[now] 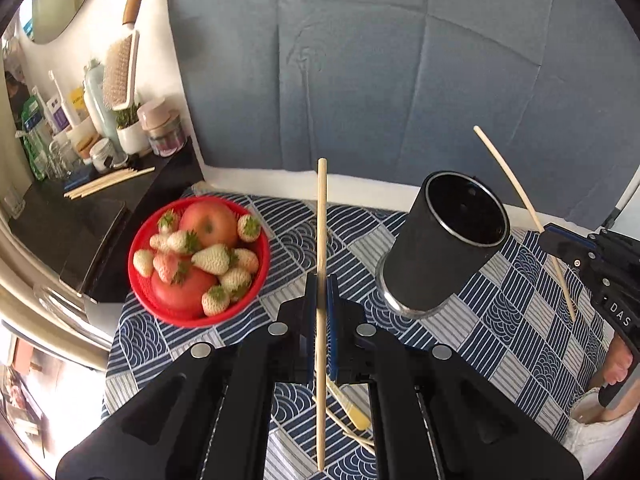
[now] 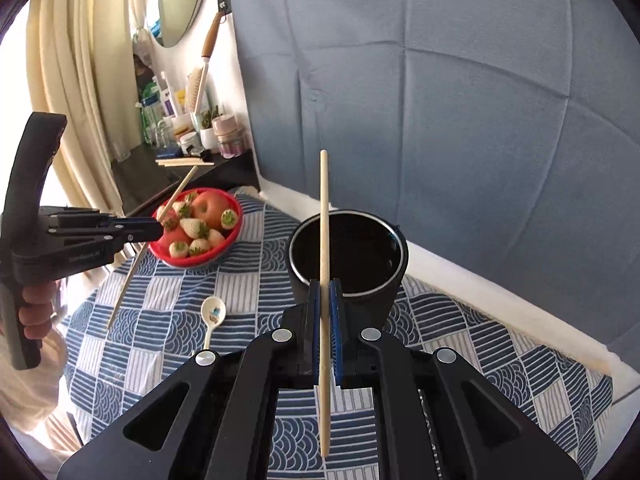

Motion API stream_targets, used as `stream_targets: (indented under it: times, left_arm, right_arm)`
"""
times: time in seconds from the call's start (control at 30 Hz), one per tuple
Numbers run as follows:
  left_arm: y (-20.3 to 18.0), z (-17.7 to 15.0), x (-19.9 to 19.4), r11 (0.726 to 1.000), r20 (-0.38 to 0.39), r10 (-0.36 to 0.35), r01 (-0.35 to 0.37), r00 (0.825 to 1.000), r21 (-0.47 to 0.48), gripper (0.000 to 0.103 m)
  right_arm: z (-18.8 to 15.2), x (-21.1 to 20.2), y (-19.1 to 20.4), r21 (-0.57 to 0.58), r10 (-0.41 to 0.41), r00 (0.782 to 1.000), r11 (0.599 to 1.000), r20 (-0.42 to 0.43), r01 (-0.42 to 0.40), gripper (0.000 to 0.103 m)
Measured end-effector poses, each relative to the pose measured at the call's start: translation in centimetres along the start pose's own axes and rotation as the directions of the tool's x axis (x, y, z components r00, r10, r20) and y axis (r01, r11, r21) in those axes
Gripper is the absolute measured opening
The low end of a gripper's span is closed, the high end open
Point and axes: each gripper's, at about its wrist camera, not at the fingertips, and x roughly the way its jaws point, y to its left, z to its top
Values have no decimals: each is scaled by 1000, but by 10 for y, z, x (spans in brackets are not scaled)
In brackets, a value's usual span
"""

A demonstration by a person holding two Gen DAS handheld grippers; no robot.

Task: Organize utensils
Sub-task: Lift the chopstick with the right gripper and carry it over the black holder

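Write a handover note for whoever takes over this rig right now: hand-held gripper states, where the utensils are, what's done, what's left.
Left hand-held gripper: shut on a chopstick, in the air.
Right hand-held gripper: shut on another chopstick, in front of the black cup.
Black cup: upright on the patterned cloth; no utensils visible inside.
Ceramic spoon: lying on the cloth, beside the red fruit bowl.
Done: both chopsticks picked up.
Left: put both in the cup, then the spoon.

White letters "DAS" stand on the black body of the right gripper, back from its fingers, at the edge of the left wrist view. A faint grey print on the left gripper, behind its fingers, is too blurred to read.
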Motion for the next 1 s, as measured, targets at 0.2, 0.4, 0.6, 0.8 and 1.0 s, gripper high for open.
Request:
stream_targets:
  times: [0.2,0.4,0.6,0.8,1.0]
  left_arm:
    - [-18,28,3,996,101,-80,75,992,58,5]
    - [-32,46,4,977,218,-207,188,954,105,5]
    - [-38,60,-2,938,355,-346,316,869,140,5]
    - [-39,66,6,891,495,-446,424,746,164,5]
    - [-42,68,29,868,566,-477,463,672,182,5]
  right_arm:
    - [14,0,-19,62,38,988,997,151,-48,5]
    - [21,7,-38,138,47,952,986,303,-93,5]
    - [24,14,-54,219,61,903,961,425,-167,5]
    - [26,22,-72,223,165,829,919,535,-327,5]
    - [24,42,-78,236,154,823,915,546,-327,5]
